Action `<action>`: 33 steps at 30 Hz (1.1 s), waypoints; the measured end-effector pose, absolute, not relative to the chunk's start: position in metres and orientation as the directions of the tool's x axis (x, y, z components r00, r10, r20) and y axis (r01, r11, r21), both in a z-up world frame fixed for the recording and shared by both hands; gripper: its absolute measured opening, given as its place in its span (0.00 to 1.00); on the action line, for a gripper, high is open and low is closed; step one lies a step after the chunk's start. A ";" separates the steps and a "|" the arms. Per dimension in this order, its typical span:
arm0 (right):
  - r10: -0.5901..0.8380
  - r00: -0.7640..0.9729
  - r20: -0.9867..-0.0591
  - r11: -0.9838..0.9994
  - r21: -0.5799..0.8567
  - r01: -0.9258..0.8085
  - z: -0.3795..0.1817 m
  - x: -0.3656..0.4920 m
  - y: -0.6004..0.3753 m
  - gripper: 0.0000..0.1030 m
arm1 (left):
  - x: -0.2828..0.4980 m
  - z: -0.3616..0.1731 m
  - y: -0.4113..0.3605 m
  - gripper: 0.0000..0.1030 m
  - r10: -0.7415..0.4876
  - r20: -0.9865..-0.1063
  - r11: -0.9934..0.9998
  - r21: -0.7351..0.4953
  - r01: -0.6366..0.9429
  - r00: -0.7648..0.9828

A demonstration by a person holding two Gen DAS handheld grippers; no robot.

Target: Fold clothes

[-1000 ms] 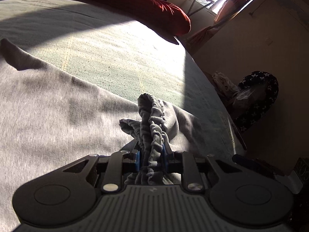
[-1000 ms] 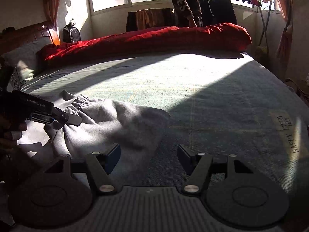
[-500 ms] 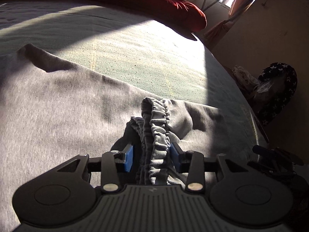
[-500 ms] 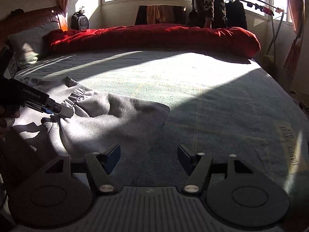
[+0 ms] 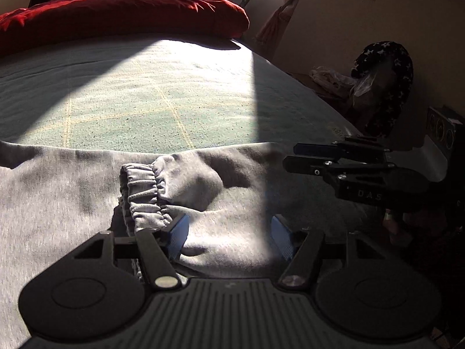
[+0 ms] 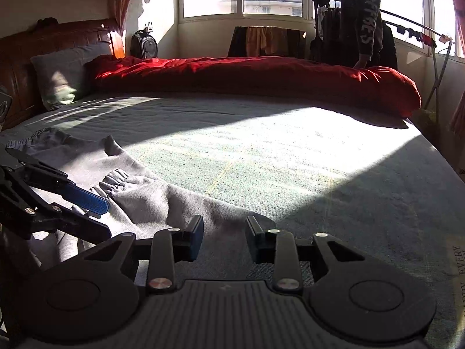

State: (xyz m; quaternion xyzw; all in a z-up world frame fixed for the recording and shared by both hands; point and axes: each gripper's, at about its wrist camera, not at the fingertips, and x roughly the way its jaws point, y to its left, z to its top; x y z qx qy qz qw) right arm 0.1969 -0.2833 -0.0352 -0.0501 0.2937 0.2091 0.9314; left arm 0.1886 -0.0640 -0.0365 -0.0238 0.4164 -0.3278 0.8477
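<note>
While the grey sweatpants (image 5: pixel 72 192) are lying flat along the near edge of the bed (image 5: pixel 162 87), the left gripper (image 5: pixel 229 234) is hovering with fingers spread beside the elastic cuff (image 5: pixel 142 195), and the right gripper (image 6: pixel 223 237), also spread, is sitting over the fabric's edge.

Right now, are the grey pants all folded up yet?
Not yet. One fold looks done: the elastic cuff lies doubled back on the grey pants. Nothing is in hand; the left claw and right claw are both open over the cloth. Still to do: the pants stay long and spread across the bed, so more folds remain.
</note>
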 end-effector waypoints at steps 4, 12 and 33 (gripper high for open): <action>0.341 0.716 -0.609 0.922 0.066 -0.383 -0.058 0.221 -0.289 0.35 | 0.188 -0.048 -0.045 0.62 -0.626 -0.661 0.759 -0.394 0.519 0.414; 0.407 0.724 -0.557 0.909 0.169 -0.381 -0.049 0.216 -0.302 0.35 | 0.195 -0.015 -0.050 0.66 -0.607 -0.615 0.777 -0.327 0.538 0.503; 0.361 0.697 -0.620 0.557 -0.456 -0.694 -0.034 0.077 -0.251 0.80 | 0.169 -0.027 -0.079 0.72 -0.501 -0.691 0.808 -0.158 0.568 0.521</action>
